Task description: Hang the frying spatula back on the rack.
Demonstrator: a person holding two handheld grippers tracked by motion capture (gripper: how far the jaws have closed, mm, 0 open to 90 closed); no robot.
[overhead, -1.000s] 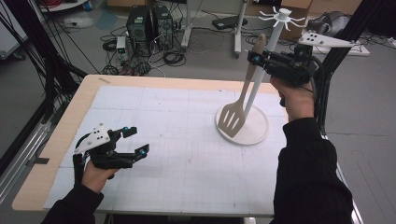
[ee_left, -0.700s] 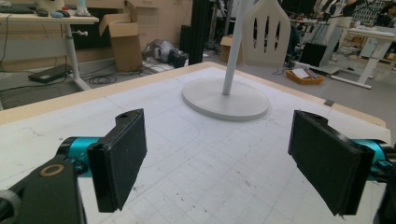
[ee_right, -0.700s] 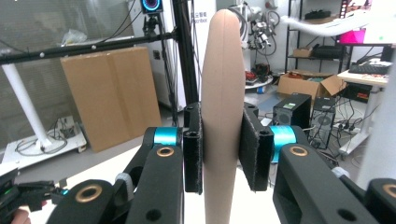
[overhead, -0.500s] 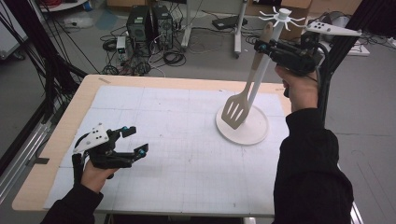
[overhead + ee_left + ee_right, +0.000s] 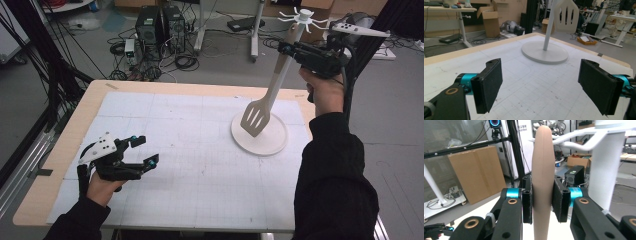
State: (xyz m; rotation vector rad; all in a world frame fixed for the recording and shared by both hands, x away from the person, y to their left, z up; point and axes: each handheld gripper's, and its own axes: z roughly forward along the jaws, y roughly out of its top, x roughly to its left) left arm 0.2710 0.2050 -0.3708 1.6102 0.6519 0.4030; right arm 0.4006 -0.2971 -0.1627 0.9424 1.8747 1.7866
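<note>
A slotted spatula (image 5: 255, 117) with a white head and a tan handle (image 5: 543, 170) hangs tilted in the air, its head over the round base (image 5: 272, 142) of a white rack. My right gripper (image 5: 289, 50) is shut on the tan handle, high beside the rack's pole (image 5: 607, 170) and just under its hook arms (image 5: 302, 16). In the left gripper view the spatula head (image 5: 566, 15) floats right of the pole (image 5: 547, 30), above the base (image 5: 544, 52). My left gripper (image 5: 145, 150) rests low at the table's front left, open, with nothing between its pads (image 5: 487, 85).
A white gridded mat (image 5: 200, 150) covers the wooden table (image 5: 90, 105). Behind the far edge lie computer cases (image 5: 160, 22), cables and desk legs on the floor. Black frame posts (image 5: 50, 75) stand at the left.
My right hand has carried the spatula a little up and to the right, toward the rack's top; the head has shifted slightly over the base. The left gripper has stayed put.
</note>
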